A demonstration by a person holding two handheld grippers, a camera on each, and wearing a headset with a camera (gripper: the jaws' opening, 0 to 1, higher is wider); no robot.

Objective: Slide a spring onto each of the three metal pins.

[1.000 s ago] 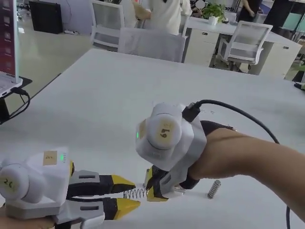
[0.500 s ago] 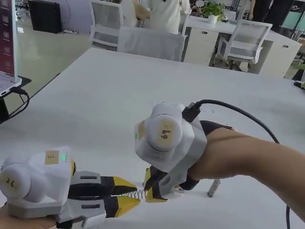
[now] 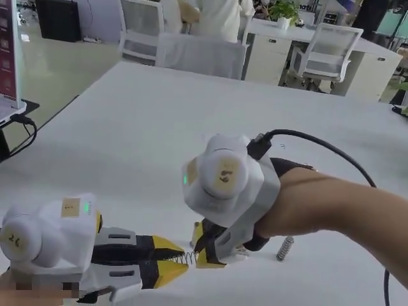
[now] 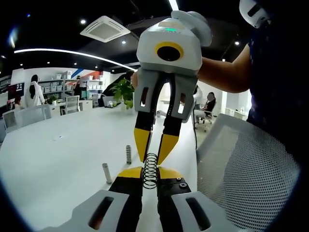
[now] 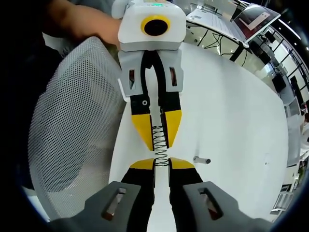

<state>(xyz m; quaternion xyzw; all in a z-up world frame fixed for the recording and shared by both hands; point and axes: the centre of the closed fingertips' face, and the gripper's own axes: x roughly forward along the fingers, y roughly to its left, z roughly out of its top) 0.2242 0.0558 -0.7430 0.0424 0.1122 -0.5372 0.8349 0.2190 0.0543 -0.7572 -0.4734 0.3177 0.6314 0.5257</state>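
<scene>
- Held spring (image 4: pixel 150 171) bridges the two tools, which meet nose to nose just above the bench (image 3: pixel 159 127); left tool (image 5: pixel 158 145) clenched along one end, right tool (image 4: pixel 153 155) pinched onto the other end
- Cannot tell whether a pin sits inside the coils; too fine to make out
- Risk: too hard a squeeze or an off-axis push, and the held spring likely buckles and flicks out; thin coils, little to grip
- Risk: bench edge runs just beside the held spring, mesh chair (image 5: pixel 77 135) beyond it; a dropped part could go over
- Risk: tool tips nearly touching around the held spring; a clash would knock the line off
- Metal pin (image 5: pixel 202 160) on the bench near the held spring, away from the edge; loose spring (image 3: pixel 285 248) a little past it, apart from both tools
- Black cable (image 3: pixel 319 143) trails off the right tool, well away from the held spring; way to the spare parts looks open
</scene>
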